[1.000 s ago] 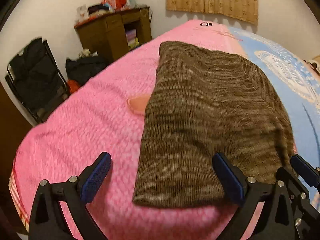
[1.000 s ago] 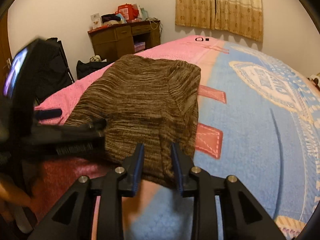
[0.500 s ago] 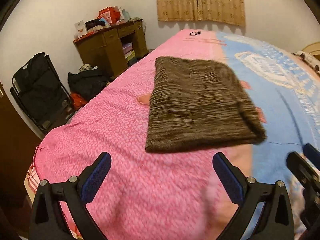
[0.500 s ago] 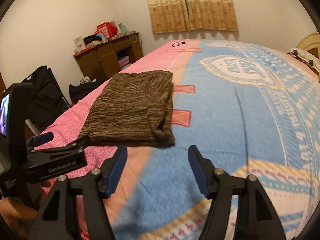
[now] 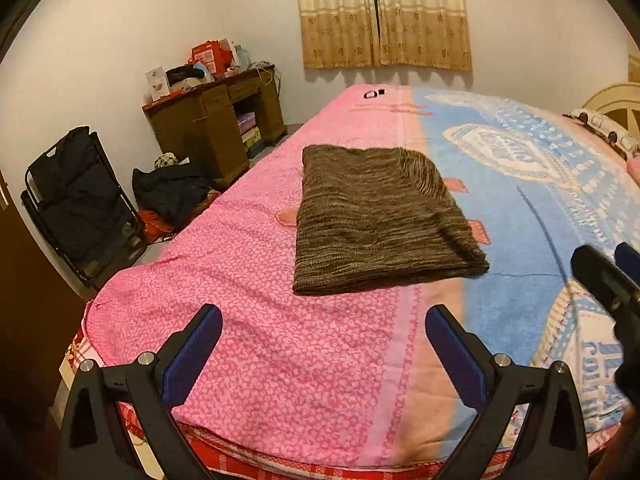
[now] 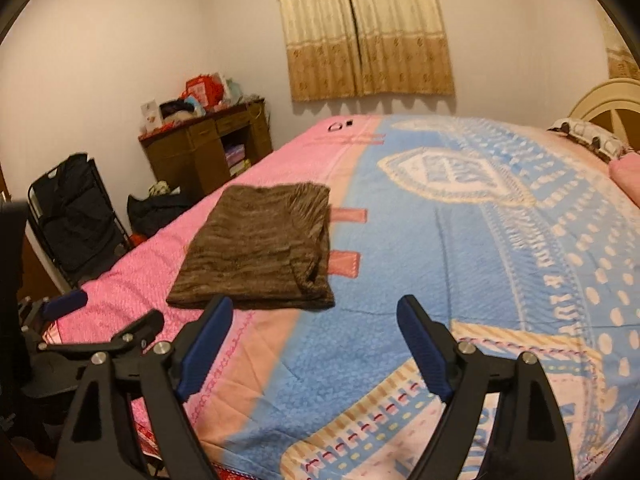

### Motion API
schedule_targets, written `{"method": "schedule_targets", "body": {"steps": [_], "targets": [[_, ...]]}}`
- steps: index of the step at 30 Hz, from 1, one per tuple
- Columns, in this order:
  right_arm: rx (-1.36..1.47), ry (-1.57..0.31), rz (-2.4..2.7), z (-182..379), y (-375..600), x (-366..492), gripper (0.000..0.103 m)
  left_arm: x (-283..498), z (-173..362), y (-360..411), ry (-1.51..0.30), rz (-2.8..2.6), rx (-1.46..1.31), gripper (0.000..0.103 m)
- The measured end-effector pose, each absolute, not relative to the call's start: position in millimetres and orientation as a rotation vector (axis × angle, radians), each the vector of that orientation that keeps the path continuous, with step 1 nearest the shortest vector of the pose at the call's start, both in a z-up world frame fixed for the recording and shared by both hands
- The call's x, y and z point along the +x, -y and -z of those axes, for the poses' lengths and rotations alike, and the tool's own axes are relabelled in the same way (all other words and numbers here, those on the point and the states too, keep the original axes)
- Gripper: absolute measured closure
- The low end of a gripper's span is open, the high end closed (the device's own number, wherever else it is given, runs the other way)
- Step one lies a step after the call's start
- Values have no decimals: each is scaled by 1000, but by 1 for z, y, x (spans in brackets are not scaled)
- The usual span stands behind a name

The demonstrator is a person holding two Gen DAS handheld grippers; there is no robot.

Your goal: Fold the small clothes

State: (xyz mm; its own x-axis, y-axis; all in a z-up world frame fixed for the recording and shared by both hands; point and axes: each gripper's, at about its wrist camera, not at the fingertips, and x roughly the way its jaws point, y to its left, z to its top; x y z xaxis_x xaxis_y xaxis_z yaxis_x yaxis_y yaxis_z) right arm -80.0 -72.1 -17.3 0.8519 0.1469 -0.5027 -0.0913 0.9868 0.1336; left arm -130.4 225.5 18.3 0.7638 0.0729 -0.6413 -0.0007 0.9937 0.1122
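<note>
Sweater (image 5: 380, 220) folded on bed (image 5: 280, 360); right claw (image 6: 316, 344) opening, nothing between.

Brown marled knit garment (image 5: 376, 220), folded into a compact, roughly rectangular stack and lying flat on the bed cover (image 5: 280, 352). Its fine horizontal striping mixes dark brown with lighter tan. The right side shows a rounded fold with stacked layers visible at the near right corner (image 6: 316, 280). It lies in the left half of the cover, set back from the near edge, mostly on the pink area, its right edge reaching the peach strip beside the blue area.
</note>
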Motion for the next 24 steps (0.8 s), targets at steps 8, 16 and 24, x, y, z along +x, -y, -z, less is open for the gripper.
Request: {"method": "schedule_targets", "body": {"steps": [8, 16, 24], "targets": [[93, -395, -74, -12, 70, -106, 6, -143, -32, -231, -650, -27, 65, 1], [56, -323, -40, -21, 70, -119, 4, -161, -52, -227, -569, -45, 78, 1], [93, -240, -39, -33, 80, -130, 0, -170, -68, -226, -525, -59, 63, 1]]}}
